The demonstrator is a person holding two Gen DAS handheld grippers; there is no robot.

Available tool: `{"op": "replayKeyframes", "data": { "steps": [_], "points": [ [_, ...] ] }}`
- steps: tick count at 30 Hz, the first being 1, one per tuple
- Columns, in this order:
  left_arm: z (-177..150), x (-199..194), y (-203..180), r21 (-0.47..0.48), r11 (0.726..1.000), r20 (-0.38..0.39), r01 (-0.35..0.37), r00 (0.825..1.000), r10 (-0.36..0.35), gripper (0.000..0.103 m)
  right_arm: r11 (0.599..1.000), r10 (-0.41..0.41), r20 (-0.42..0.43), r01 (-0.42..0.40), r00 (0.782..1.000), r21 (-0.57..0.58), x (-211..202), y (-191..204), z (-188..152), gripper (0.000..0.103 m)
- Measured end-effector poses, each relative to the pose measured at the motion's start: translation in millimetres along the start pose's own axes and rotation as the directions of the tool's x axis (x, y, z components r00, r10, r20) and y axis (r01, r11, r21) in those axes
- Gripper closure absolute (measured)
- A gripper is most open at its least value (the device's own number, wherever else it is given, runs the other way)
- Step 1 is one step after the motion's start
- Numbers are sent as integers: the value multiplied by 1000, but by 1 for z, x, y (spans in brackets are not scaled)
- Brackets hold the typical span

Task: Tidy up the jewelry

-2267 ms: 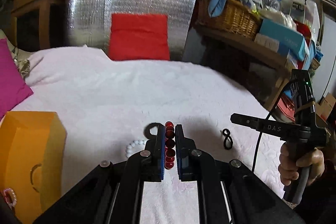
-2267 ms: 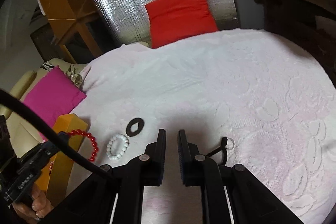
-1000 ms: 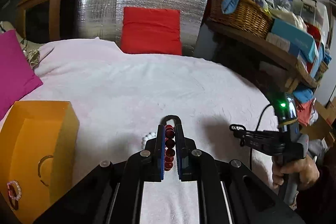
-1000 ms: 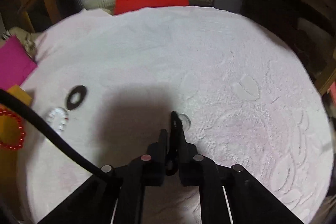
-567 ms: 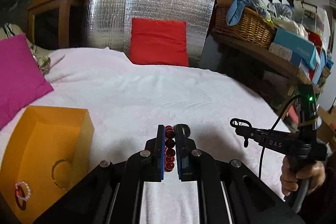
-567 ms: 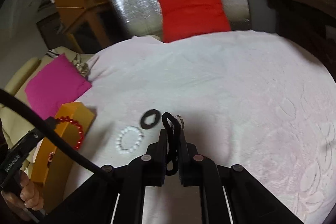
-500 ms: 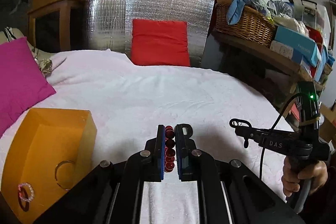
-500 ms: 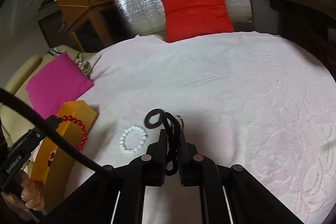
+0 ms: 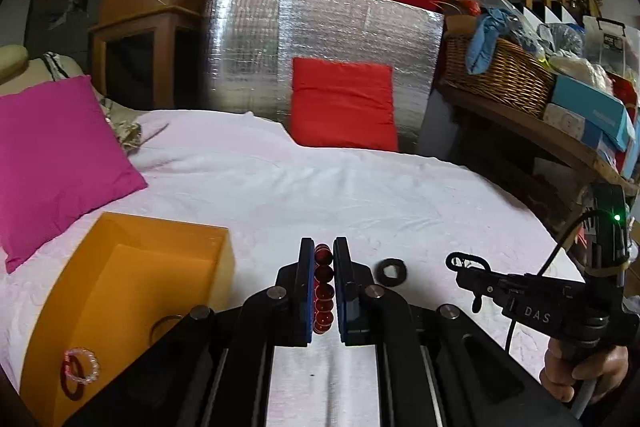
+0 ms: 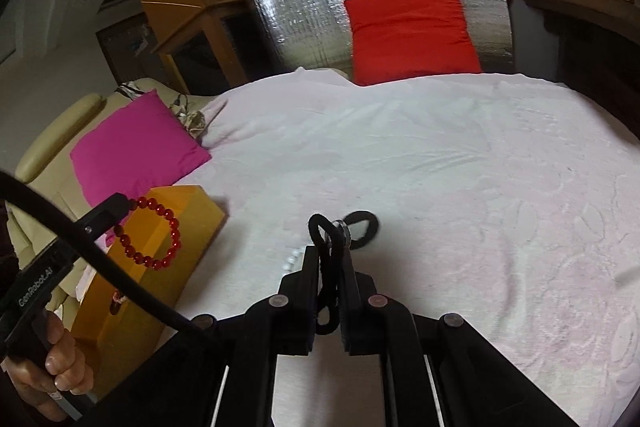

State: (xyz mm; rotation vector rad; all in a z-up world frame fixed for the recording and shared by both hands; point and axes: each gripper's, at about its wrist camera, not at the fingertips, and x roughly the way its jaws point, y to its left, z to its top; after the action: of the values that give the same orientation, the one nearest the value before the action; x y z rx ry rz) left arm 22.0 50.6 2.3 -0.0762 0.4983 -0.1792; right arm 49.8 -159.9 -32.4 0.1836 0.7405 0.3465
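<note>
My left gripper (image 9: 323,251) is shut on a red bead bracelet (image 9: 323,287), held just right of the open orange box (image 9: 120,291). In the right wrist view the bracelet (image 10: 154,239) hangs from the left gripper (image 10: 124,205) over the box (image 10: 152,267). The box holds a pink bead bracelet (image 9: 82,367) and a thin ring (image 9: 164,323). My right gripper (image 10: 329,251) is shut on a black cord with a silver ring (image 10: 332,239), lifted off the cloth. A black ring (image 9: 393,270) lies on the white cloth; it also shows in the right wrist view (image 10: 364,223). A white bead bracelet (image 10: 292,259) peeks out beside the right gripper's fingers.
A pink cushion (image 9: 52,155) lies left of the box. A red cushion (image 9: 344,107) leans on a silver foil panel (image 9: 320,59) at the back. A shelf with a wicker basket (image 9: 496,79) and boxes runs along the right. The white cloth (image 10: 460,167) covers the round surface.
My right gripper closed on the black cord and lifted it off the cloth, moving left. My left gripper carried the red bracelet toward the orange box.
</note>
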Motion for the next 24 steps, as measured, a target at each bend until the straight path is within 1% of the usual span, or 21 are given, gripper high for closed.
{"op": "replayKeyframes", "data": {
  "steps": [7,14,24],
  "points": [
    [0,-8,16,3,998,15,-60,998,60,93,1000,4,2,-4,1000,-26,6,22,-4,94],
    [-2,-16,34,-11,995,23,-102,995,102,93,999,31,15,-30,999,-36,9,43,-4,94],
    [-2,-23,67,-38,985,33,-166,985,168,93,992,80,11,-79,997,-101,21,87,-5,93]
  ]
}}
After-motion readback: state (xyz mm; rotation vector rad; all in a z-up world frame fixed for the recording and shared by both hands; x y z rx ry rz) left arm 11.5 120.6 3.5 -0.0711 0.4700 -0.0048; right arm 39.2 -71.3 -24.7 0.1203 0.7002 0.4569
